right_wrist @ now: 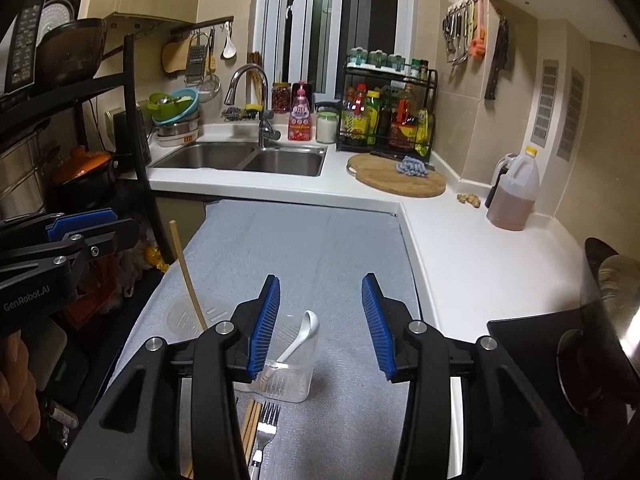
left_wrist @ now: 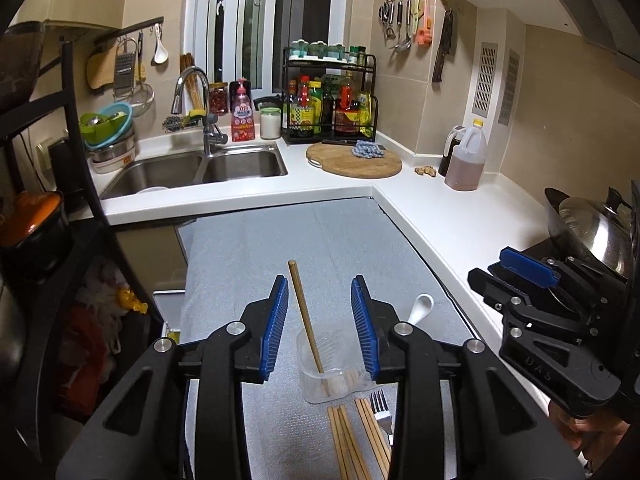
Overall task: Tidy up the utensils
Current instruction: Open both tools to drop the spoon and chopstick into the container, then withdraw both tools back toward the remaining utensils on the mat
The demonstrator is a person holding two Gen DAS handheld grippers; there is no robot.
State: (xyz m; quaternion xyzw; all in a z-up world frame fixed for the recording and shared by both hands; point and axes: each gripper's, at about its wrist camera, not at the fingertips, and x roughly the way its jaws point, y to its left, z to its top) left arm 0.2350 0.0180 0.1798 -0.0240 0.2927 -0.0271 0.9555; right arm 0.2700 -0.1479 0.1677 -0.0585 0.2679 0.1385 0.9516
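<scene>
Nearest the cameras, loose wooden chopsticks [left_wrist: 348,436] lie flat on a grey textured mat [left_wrist: 280,248], with a metal fork [right_wrist: 266,426] just beside them, tines pointing away. These are light, stiff and thin. Lying flat, they will likely be hard to pinch from above; taking one across its middle, or by an end that lifts, looks safest. The fork is smooth metal and may slip between the ribbed blue pads [left_wrist: 276,328].

Just beyond stand two clear plastic cups. The left cup [left_wrist: 326,380] holds one chopstick [left_wrist: 306,316] leaning upright; the right cup [right_wrist: 288,376] holds a white ceramic spoon [right_wrist: 298,338], bowl up. The cups look light and easy to tip, so a nudge could knock them over. The spoon is glossy and breakable.

The left gripper [left_wrist: 320,328] hovers over the chopstick cup with its jaws spread and nothing pinched; the chopstick stands between them untouched. The right gripper [right_wrist: 320,328] hovers above the spoon cup, also spread and empty.

Farther on, the mat is bare, giving open room. Its left edge drops off toward a dark shelf rack [right_wrist: 132,128]; to the right runs a white countertop [right_wrist: 460,264] with a stove and steel wok lid [left_wrist: 592,232]. At the far end sit a sink [right_wrist: 248,160], a round cutting board [right_wrist: 400,180] and a bottle rack [right_wrist: 388,116].
</scene>
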